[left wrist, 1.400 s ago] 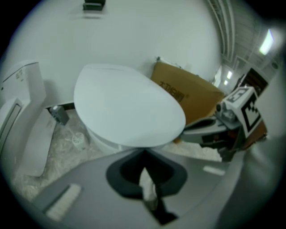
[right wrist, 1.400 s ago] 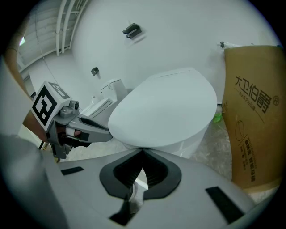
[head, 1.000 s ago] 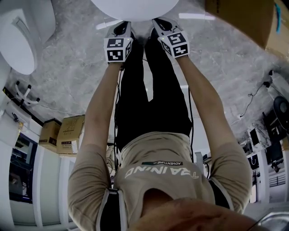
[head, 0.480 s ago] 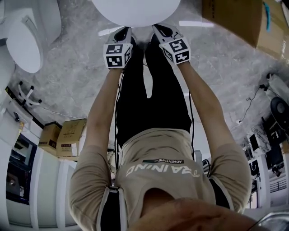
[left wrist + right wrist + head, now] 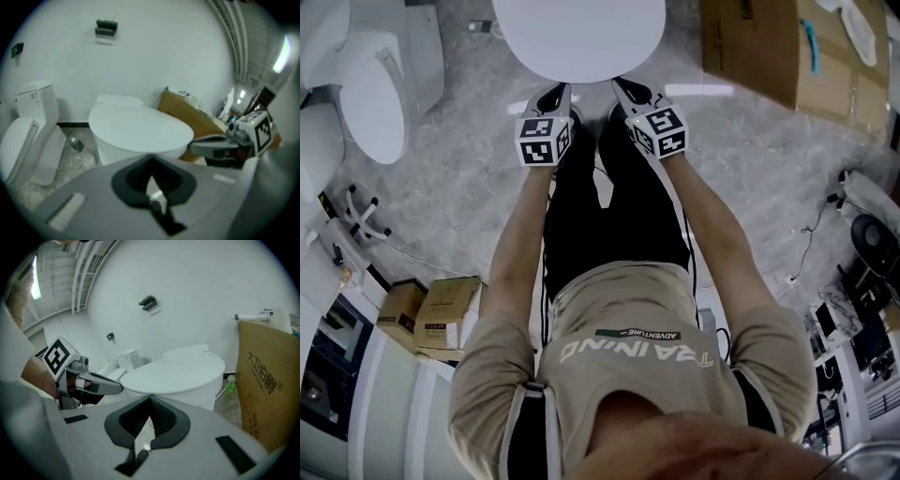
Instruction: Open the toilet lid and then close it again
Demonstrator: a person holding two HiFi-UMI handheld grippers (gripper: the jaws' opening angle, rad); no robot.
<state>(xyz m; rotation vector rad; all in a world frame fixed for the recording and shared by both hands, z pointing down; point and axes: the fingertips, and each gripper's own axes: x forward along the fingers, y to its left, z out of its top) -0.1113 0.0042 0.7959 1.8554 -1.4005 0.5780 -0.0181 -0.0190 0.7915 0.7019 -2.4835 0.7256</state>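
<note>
Toilet lid (image 5: 578,37) down, back cut off, L gripper (image 5: 554,91) & R gripper (image 5: 624,88) clenched empty near its rim, box (image 5: 750,47) contents unclear.

The toilet lid (image 5: 578,36) lies down on its bowl, straight ahead of the person, on the floor (image 5: 469,178). The left hand-held gripper (image 5: 551,97) and right hand-held gripper (image 5: 630,92) sit side by side just before its front edge. A second toilet (image 5: 375,103) stands well to the left, a large cardboard box (image 5: 750,47) stands near on the right, and two small boxes (image 5: 441,309) lie on the floor at the person's left.
</note>
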